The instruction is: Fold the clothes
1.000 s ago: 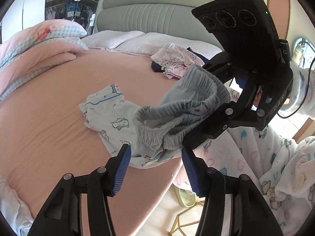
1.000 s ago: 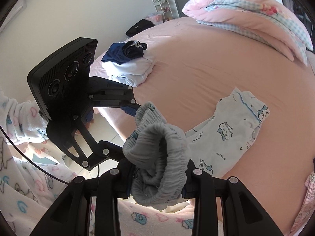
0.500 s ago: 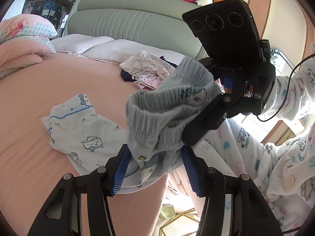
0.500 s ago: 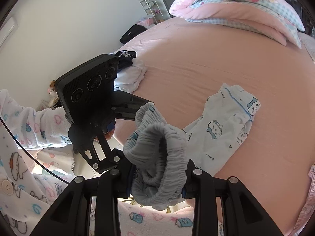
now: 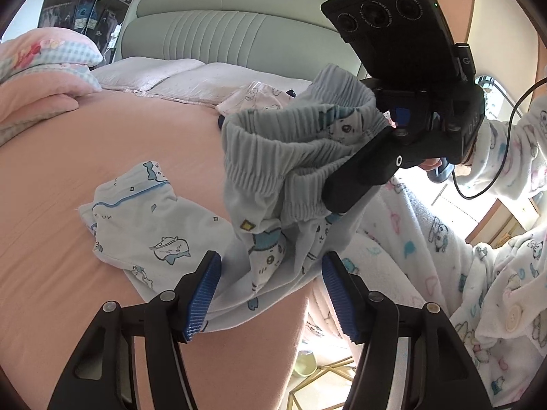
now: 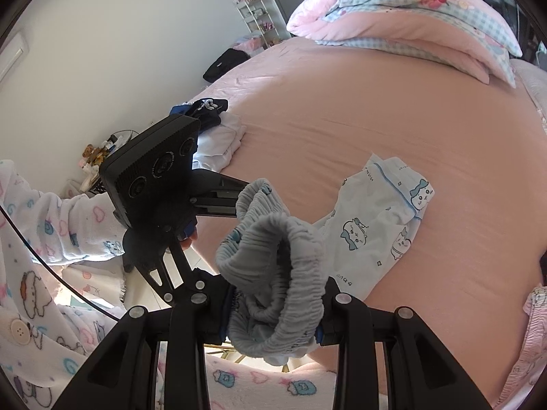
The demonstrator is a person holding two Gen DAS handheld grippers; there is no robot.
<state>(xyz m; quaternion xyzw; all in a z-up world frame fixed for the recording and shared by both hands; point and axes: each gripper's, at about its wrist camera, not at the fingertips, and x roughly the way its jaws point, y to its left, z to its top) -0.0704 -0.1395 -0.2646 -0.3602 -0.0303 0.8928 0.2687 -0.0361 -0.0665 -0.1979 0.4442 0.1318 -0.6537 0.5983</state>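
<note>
Right gripper (image 6: 273, 321) pinches the pants (image 5: 294, 157) by their waistband above the bed (image 5: 102, 130) edge; left gripper (image 5: 271, 294) spread beneath. Light, floppy cloth: grip the elastic band.

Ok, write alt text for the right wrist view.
The right gripper is shut on the grey elastic waistband of pale blue cat-print pyjama trousers, whose legs trail onto a pink bed. The left gripper reaches in beside the waistband; folded white and navy clothes and a rolled pink duvet lie beyond.
</note>
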